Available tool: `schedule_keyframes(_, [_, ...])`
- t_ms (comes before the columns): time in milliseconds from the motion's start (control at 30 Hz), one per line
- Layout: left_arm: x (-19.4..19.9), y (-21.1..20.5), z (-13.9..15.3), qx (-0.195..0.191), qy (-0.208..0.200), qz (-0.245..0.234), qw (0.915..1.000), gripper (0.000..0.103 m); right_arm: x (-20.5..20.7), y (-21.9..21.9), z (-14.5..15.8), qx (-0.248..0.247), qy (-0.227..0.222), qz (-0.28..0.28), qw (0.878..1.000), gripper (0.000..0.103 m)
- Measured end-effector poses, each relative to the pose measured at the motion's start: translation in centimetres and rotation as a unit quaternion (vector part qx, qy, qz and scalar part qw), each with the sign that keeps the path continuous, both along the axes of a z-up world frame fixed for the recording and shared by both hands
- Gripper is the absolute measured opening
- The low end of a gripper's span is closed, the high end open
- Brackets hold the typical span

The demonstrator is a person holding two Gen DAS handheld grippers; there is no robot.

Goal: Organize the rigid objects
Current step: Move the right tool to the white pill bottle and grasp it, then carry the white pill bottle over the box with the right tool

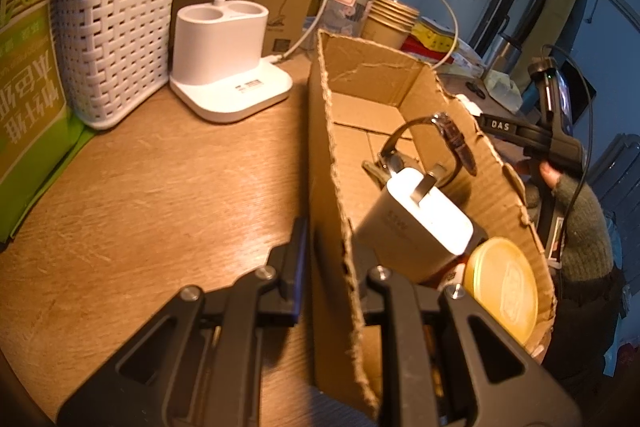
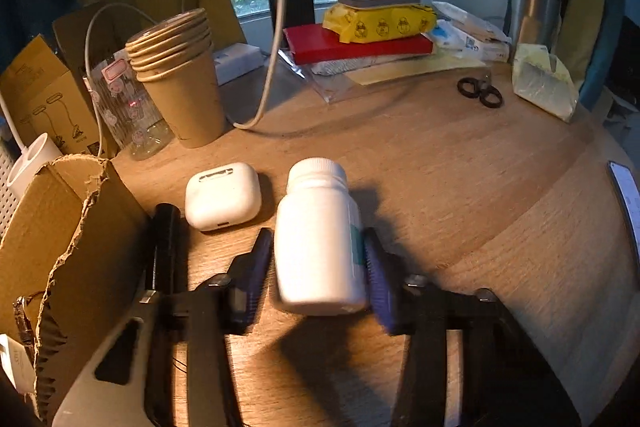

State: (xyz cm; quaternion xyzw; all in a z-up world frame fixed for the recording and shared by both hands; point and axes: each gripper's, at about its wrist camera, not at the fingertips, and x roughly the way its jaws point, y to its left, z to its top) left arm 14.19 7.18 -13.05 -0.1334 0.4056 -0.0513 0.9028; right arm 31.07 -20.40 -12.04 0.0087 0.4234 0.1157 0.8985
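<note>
My left gripper [image 1: 332, 259] is shut on the near wall of a torn cardboard box [image 1: 332, 163]. Inside the box lie a white charger plug [image 1: 416, 223], a watch [image 1: 456, 143] and a round yellow lid [image 1: 504, 283]. In the right wrist view my right gripper [image 2: 316, 267] is shut on a white pill bottle [image 2: 320, 239], held upright just above the wooden table [image 2: 460, 195]. A white earbud case [image 2: 222, 197] and a black stick-shaped object [image 2: 164, 247] lie beside the box wall [image 2: 72, 235] at the left.
A white lamp base [image 1: 228, 67] and a woven basket [image 1: 112, 43] stand behind the box. Stacked paper cups [image 2: 180, 75], a clear bottle [image 2: 124, 107], a cable [image 2: 276, 39], black scissors [image 2: 480, 93], a red book with packets [image 2: 360, 43] and a steel flask [image 2: 532, 11] sit at the back.
</note>
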Motion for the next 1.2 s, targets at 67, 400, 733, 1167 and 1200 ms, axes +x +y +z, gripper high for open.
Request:
schedule_keyframes(67, [0.0, 0.1, 0.0, -0.002, 0.000, -0.002, 1.0000, 0.017, -0.2, -0.1, 0.1, 0.000, -0.002, -0.003, 1.000, 0.045])
schedule_keyframes(400, [0.0, 0.1, 0.0, -0.004, 0.001, -0.004, 1.0000, 0.017, -3.5, 0.0, 1.7, -0.003, -0.042, -0.029, 0.999, 0.045])
schedule_keyframes(733, [-0.1, 0.1, 0.0, -0.004, 0.001, -0.004, 1.0000, 0.017, -8.2, 0.4, 4.3, 0.008, -0.081, -0.011, 0.997, 0.045])
schedule_keyframes(1167, [0.0, 0.1, 0.0, -0.004, 0.002, -0.005, 1.0000, 0.017, -11.0, 3.9, 7.3, 0.024, -0.117, 0.053, 0.991, 0.045])
schedule_keyframes(1200, [0.0, 0.1, 0.0, -0.004, 0.002, -0.005, 1.0000, 0.017, -11.2, 4.3, 7.4, 0.024, -0.119, 0.058, 0.991, 0.045])
